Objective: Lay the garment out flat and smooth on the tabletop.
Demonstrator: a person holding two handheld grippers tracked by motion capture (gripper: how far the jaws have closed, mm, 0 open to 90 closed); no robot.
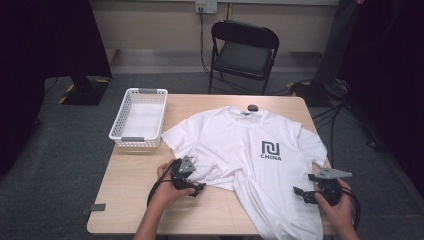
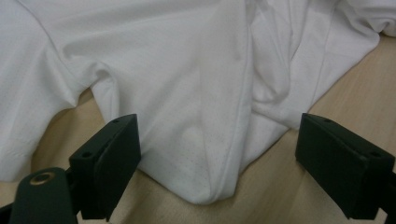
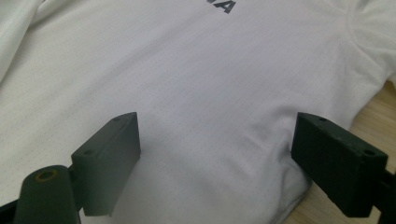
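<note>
An empty white basket is parked at the table's left edge. The left gripper is held wide open at a bunched fold of the white t-shirt, nothing gripped. Probably no folding done yet. The right gripper is spread open too, over the hem that's spilling off the near edge

The left gripper holds its two black jaws wide apart, low over the pale wooden table. Between them lies a folded, rumpled corner of a white fabric T-shirt, its rounded tip resting on the wood.
</note>
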